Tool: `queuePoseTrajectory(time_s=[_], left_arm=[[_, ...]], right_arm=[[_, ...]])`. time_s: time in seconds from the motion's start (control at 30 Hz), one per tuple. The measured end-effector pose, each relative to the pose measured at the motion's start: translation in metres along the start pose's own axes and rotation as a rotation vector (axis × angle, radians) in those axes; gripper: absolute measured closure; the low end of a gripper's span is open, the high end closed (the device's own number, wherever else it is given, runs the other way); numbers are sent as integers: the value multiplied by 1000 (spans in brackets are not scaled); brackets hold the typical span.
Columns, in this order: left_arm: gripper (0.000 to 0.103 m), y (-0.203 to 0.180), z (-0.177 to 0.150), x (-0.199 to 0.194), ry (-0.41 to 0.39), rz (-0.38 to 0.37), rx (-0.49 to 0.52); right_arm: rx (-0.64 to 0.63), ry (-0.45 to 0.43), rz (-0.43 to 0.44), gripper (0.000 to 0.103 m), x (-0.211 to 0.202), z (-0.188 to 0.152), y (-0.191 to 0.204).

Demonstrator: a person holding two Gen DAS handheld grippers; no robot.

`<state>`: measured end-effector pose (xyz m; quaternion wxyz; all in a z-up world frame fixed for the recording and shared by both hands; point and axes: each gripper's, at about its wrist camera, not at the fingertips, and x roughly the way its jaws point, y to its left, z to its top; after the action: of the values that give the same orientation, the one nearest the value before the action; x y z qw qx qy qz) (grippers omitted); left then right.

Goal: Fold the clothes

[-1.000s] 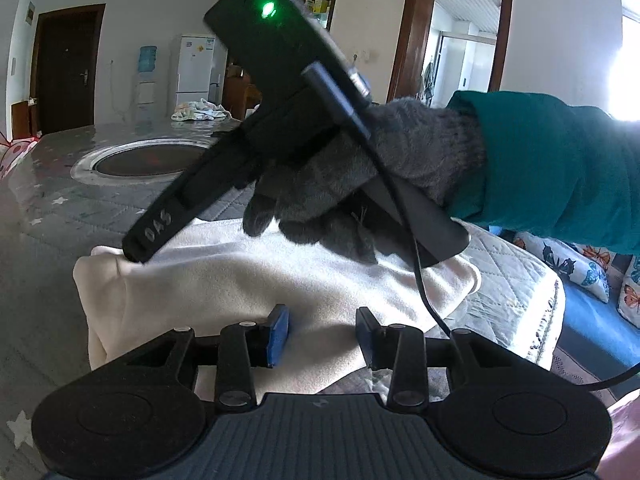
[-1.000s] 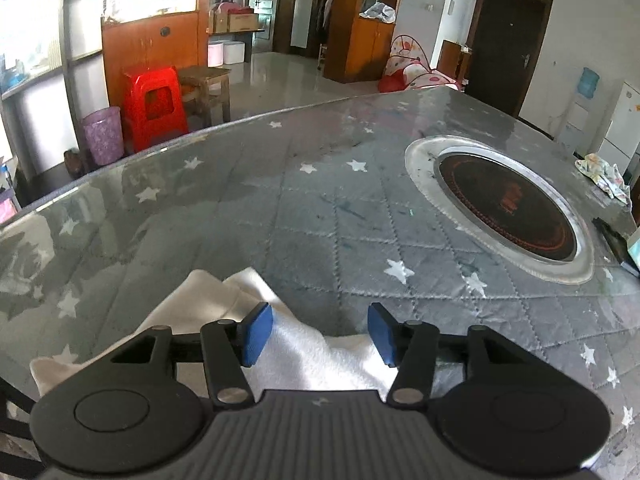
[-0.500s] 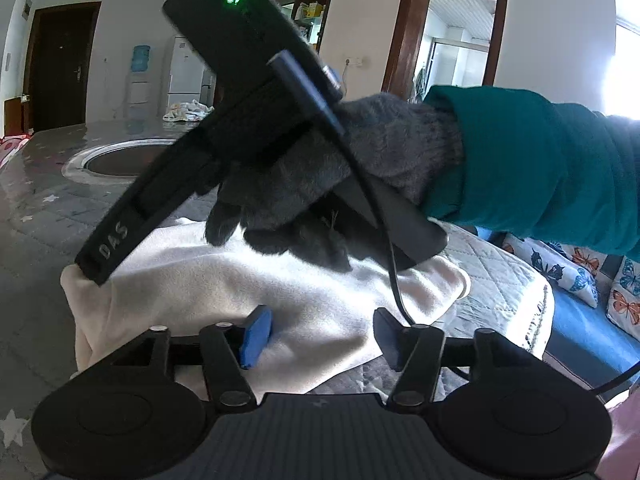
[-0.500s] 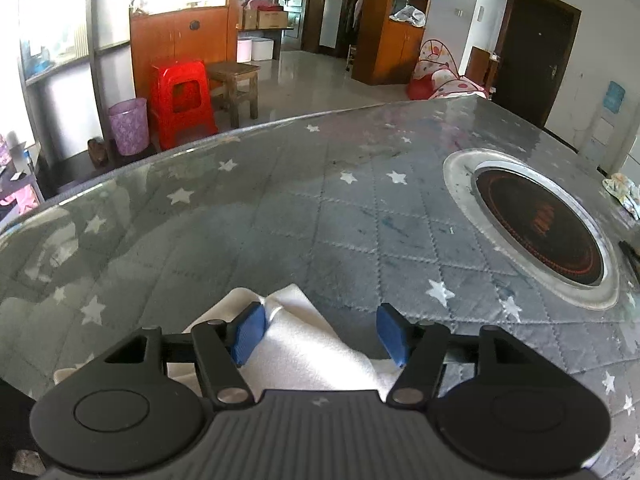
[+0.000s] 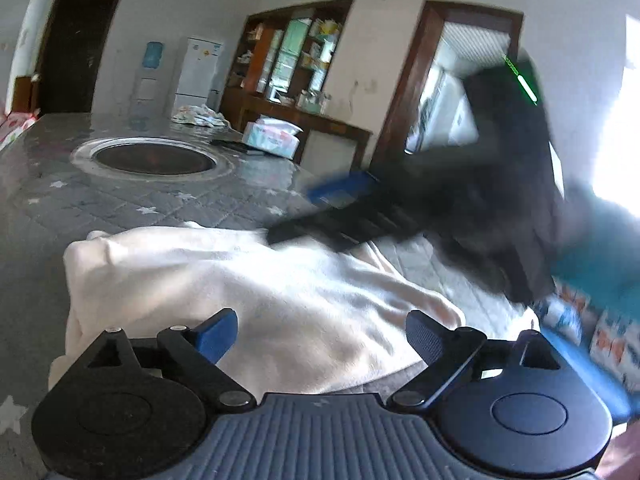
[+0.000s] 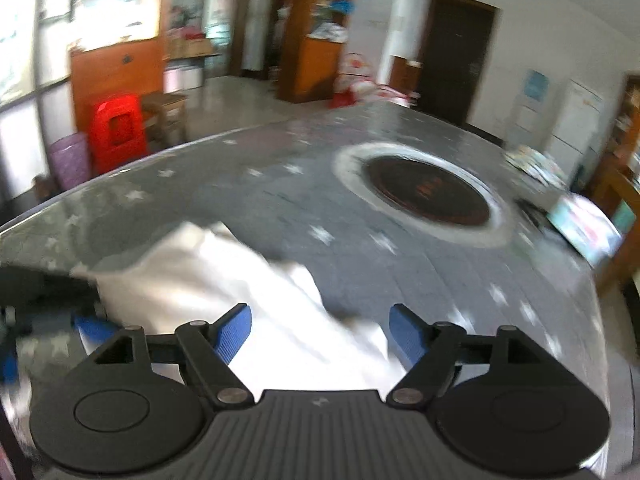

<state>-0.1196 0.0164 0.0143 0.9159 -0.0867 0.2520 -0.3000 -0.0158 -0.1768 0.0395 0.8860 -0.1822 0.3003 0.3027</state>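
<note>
Both tongs gape wide, gripping nothing: left tongs [image 5: 320, 338] and right tongs [image 6: 320, 330] hover over the cream garment [image 5: 256, 276] bunched on the bench [image 5: 120, 204]. Between folds, I'd say; next, pinch an edge.

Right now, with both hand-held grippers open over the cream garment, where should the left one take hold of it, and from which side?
Probably the near folded edge of the cream garment, just ahead of the open left hand-held gripper. There the cloth ends in a rounded, layered border on the star-print table cover. Come in low from the near side, one finger under the edge.
</note>
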Motion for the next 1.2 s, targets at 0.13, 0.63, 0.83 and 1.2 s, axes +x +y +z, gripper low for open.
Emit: queuePoseTrajectory(time_s=[0.13,0.63,0.83,1.2], left_arm=[[10,7,2,-12,-35,54,-50],[15,32,-2,-27,-22,349,-211],[18,14,-13,-31,-11,334,-168],[19,-17,-23,-54,-20,327,-104]], right_arm=[[30,-6,-76,23,-28,-38,-3],[57,-25,-191,16,-68,-110,-5],[43,-26,-229,16,-76,-118,-10],[94,-33,-262,16,-100,-127,-18]])
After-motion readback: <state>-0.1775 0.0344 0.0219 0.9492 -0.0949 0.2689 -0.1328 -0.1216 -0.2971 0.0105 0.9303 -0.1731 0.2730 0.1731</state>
